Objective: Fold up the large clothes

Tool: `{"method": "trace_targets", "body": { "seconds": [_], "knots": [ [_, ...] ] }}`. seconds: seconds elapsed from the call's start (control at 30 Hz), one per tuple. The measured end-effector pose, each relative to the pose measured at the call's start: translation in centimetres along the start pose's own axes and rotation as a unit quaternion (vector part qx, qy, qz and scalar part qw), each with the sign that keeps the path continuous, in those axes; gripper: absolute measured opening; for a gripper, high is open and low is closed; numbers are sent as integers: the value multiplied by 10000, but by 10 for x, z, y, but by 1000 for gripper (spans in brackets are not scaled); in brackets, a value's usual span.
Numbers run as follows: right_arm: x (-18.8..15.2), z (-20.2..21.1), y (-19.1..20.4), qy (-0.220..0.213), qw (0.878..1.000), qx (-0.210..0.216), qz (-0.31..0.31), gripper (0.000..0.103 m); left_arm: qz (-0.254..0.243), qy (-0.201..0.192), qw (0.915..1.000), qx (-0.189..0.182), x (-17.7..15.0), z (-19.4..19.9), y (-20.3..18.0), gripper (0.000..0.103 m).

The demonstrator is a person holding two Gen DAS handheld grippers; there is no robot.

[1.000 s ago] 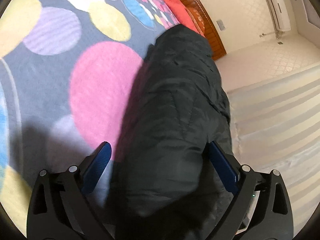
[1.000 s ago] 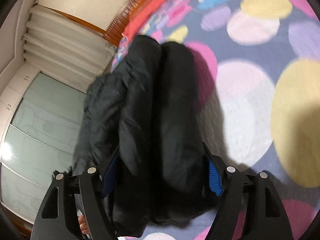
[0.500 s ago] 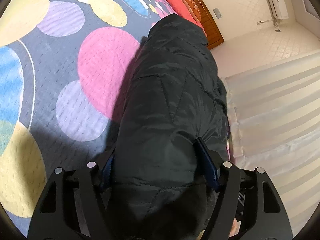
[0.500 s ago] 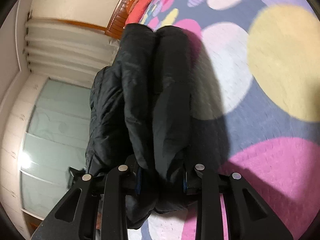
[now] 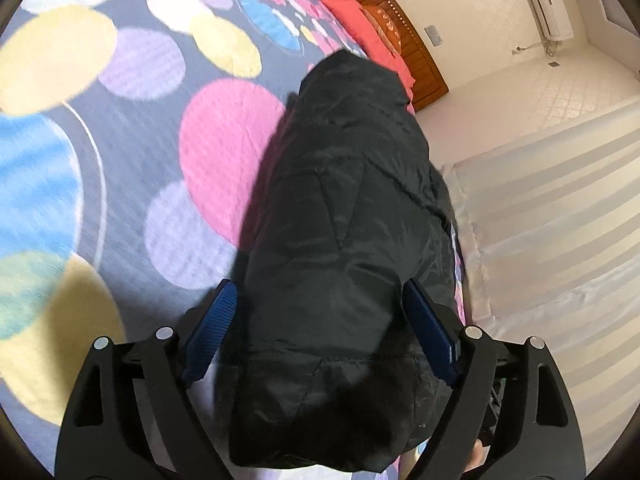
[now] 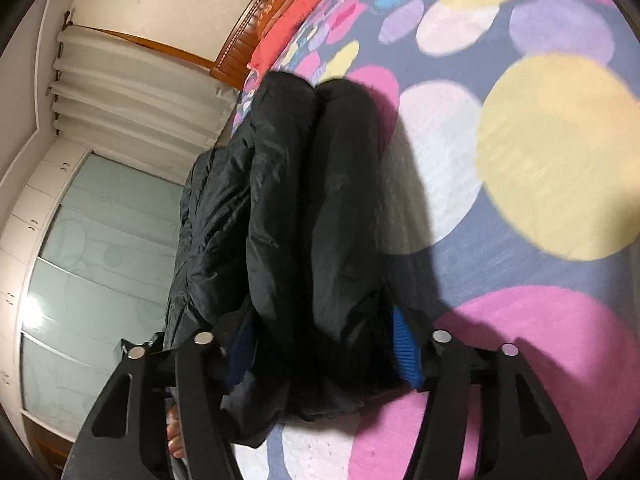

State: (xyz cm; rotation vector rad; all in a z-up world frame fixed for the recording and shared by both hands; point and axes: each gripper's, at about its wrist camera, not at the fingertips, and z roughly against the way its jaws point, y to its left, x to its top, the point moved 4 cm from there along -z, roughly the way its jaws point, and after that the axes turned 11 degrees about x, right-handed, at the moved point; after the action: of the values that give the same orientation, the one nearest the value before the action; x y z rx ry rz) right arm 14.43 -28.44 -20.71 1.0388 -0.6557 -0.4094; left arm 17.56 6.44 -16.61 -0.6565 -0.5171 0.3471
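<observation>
A black padded jacket (image 5: 340, 200) lies folded into a long thick bundle on the bed cover (image 5: 140, 160), near the bed's edge. My left gripper (image 5: 318, 286) straddles the bundle's near end. Its jaws are opening, and the left blue pad (image 5: 212, 332) stands clear of the fabric. In the right wrist view the jacket (image 6: 304, 184) shows as two puffy rolls side by side. My right gripper (image 6: 320, 316) straddles their near end with its jaws opening. The fabric fills the gap and partly hides one pad (image 6: 404, 352).
The spotted cover (image 6: 540, 160) spreads wide beside the jacket. A wooden headboard (image 5: 424, 68) and red pillows (image 5: 360, 12) lie at the far end. Pale curtains (image 5: 540, 220) hang past the bed's edge. A glass-front wardrobe (image 6: 100, 240) and a person's toes (image 6: 174, 436) are below the right gripper.
Half a second ago both grippers had squeezed in on the jacket's end. Both have now spread apart again. The bundle has shifted slightly in both views.
</observation>
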Motion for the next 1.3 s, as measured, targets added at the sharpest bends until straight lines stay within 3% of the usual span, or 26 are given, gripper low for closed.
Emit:
{"method": "trace_targets", "body": {
  "seconds": [0.13, 0.33, 0.53, 0.57, 0.7, 0.77, 1.17, 1.3],
  "knots": [
    [10, 7, 3, -94, 10000, -29, 9, 62, -4, -87, 10000, 6, 14, 2, -2, 87],
    [41, -3, 19, -353, 9988, -231, 234, 66, -24, 90, 9999, -62, 40, -19, -16, 87],
    [70, -24, 10, -420, 9985, -300, 170, 66, 94, 186, 9996, 172, 51, -41, -22, 87],
    [72, -26, 9, -398, 9985, -328, 173, 65, 106, 215, 9994, 252, 51, -44, -23, 87],
    [74, -37, 0, -239, 9976, -617, 180, 44, 84, 239, 9986, 472, 49, -56, -23, 87],
    [73, -40, -7, -201, 9976, -656, 105, 42, 97, 244, 9983, 512, 49, -61, -22, 87],
    [72, -44, -19, -206, 9965, -805, 119, 41, -23, 166, 9977, 660, 46, -69, -22, 89],
    [70, -40, -17, -271, 9962, -821, 62, 46, -77, 116, 9972, 734, 46, -66, -24, 90]
  ]
}}
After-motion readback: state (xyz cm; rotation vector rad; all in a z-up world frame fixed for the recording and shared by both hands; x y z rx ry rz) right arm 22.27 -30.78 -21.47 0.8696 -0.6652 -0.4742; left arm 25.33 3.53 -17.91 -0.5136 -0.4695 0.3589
